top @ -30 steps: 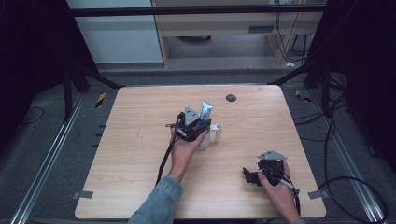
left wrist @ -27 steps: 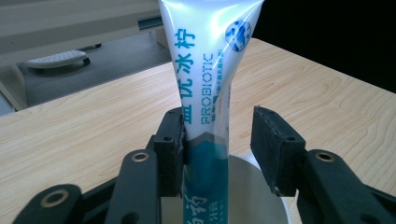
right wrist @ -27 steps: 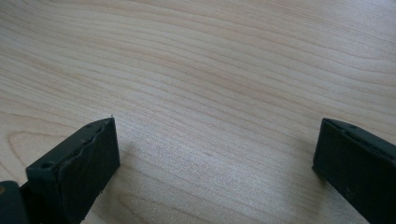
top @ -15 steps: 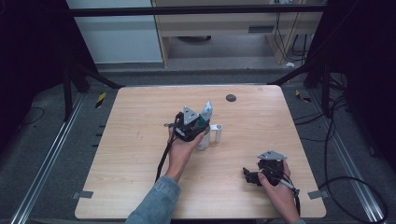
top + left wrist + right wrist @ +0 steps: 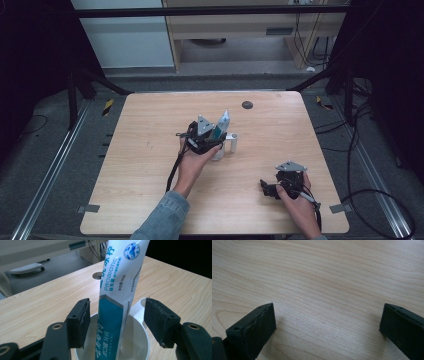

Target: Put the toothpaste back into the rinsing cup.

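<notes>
White cup (image 5: 223, 148) stands mid-table (image 5: 150, 165) in the high view, a toothpaste tube (image 5: 221, 125) leaning upright in it; the left gripper (image 5: 212, 142) sits at it, the right gripper (image 5: 266, 189) near the front edge. Left gripper view: jaws have just been opening, pads (image 5: 80, 321) clear of the tube (image 5: 117, 297). Right gripper view: jaws apart over bare wood (image 5: 324, 277).

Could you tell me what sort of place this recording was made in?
Probably a lab recording station: a bare wooden table framed by metal rails, loose cables on grey floor, and hand-held tongs by a toothpaste tube in a white cup.
</notes>
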A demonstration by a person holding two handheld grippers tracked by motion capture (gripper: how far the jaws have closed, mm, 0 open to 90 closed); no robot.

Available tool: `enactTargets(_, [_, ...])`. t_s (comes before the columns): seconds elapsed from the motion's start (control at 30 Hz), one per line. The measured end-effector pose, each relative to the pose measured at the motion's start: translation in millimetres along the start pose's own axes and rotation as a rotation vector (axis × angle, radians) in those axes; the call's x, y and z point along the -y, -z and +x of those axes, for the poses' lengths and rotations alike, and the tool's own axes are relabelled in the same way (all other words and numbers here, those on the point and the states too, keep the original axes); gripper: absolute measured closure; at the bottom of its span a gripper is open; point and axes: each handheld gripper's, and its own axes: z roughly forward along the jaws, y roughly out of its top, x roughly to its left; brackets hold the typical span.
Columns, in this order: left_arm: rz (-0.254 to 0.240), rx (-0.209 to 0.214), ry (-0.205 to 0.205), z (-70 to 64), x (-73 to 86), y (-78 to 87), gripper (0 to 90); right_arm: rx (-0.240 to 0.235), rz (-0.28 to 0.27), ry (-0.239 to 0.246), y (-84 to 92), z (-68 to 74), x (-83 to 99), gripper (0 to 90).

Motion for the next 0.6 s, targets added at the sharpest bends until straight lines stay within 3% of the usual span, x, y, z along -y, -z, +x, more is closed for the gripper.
enactTargets(0.3, [0.014, 0.011, -0.022, -1.0, -4.6, 11.4, 25.2, 0.000, 0.000, 0.001, 0.0, 0.0, 0.0, 0.6])
enactTargets(0.6, [0.104, 0.087, -0.056, -8.0, -10.1, 27.1, 11.0, 0.000, 0.000, 0.000, 0.0, 0.0, 0.0, 0.6])
